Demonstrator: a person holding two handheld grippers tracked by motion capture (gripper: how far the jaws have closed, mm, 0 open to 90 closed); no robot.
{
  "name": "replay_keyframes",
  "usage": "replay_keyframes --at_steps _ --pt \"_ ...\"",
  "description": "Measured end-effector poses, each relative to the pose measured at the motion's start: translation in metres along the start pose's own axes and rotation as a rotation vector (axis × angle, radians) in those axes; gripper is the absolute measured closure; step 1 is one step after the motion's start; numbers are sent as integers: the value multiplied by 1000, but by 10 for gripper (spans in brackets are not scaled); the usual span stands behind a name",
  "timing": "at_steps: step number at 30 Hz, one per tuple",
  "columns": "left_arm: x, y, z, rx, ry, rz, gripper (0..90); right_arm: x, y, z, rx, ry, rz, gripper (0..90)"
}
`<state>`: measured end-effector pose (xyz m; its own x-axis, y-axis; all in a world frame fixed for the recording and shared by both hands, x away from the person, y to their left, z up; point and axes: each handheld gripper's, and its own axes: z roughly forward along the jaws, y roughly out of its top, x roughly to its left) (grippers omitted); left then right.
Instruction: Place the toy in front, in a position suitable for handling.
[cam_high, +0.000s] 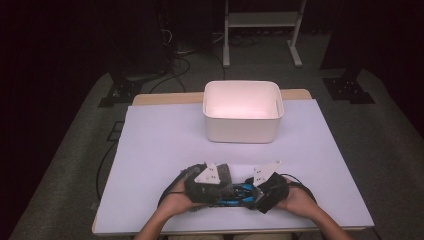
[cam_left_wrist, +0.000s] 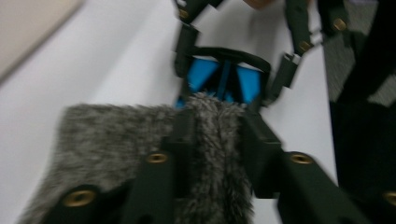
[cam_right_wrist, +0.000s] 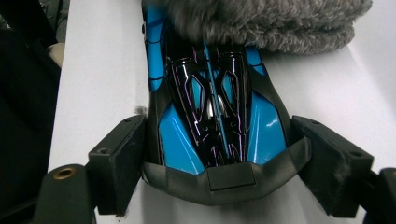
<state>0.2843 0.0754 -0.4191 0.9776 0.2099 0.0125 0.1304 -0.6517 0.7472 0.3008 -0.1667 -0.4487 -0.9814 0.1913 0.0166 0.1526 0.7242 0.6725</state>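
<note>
A blue and black toy car (cam_right_wrist: 210, 107) lies on the white table sheet (cam_high: 160, 150) near the front edge. My right gripper (cam_right_wrist: 224, 158) is shut on one end of it, a pad on each side. The car (cam_high: 237, 193) sits between the two hands in the high view. A grey furry cloth (cam_left_wrist: 116, 135) covers the car's far end. My left gripper (cam_left_wrist: 215, 121) is shut on a fold of that fur (cam_high: 225, 172). In the left gripper view the right gripper (cam_left_wrist: 233, 60) faces me with the car (cam_left_wrist: 224, 79) in its jaws.
A white rectangular bin (cam_high: 243, 111) stands at the back middle of the table, its inside lit pink. Behind the table are a white stand's legs (cam_high: 262, 30) and cables on the dark floor. Bare sheet lies between the hands and the bin.
</note>
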Motion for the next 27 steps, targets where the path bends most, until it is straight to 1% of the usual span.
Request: replay_keyframes --at_steps 2,4,5,6,7,9,11,12,13,15,16,18,19,22,23,25,27 --pt "-1 0 -2 1 -8 -2 489 0 -1 -1 1 -5 -4 201" --pt "2 -2 -7 2 16 -8 356 0 -2 0 -2 -6 -7 200" --pt "3 -4 -9 -3 32 -10 305 0 -2 0 -2 -7 -7 199" --pt "5 -7 -11 -11 41 -10 287 1 -2 0 1 -10 -8 197" --pt "7 -9 -13 -20 39 -19 287 1 -2 0 2 -16 -16 196" --pt "11 -13 -17 -30 46 -36 300 2 -2 1 6 -21 -22 194" --pt "16 -16 -20 -38 50 -48 363 2 -2 1 6 -22 -25 194" --pt "18 -17 -20 -45 43 -56 435 2 -2 1 6 -22 -24 194" --pt "19 -18 -20 -42 35 -63 476 2 -2 1 5 -21 -25 194" --pt "19 -18 -16 -25 26 -60 549 2 -2 1 4 -20 -25 194" --pt "18 -17 -13 -8 22 -50 554 2 -2 2 4 -20 -26 194" --pt "15 -15 -8 6 26 -39 554 1 -2 2 2 -21 -31 194" --pt "13 -14 -6 3 24 -36 556 2 -2 2 3 -22 -32 194" --pt "8 -11 -3 6 14 -18 626 2 -3 1 2 -27 -35 192" --pt "7 -10 -2 6 9 -20 641 2 -4 1 1 -29 -43 191" --pt "5 -10 -1 11 5 -12 637 2 -4 2 2 -32 -47 190" --pt "7 -12 -1 10 -3 -18 622 3 -4 2 8 -37 -52 190"
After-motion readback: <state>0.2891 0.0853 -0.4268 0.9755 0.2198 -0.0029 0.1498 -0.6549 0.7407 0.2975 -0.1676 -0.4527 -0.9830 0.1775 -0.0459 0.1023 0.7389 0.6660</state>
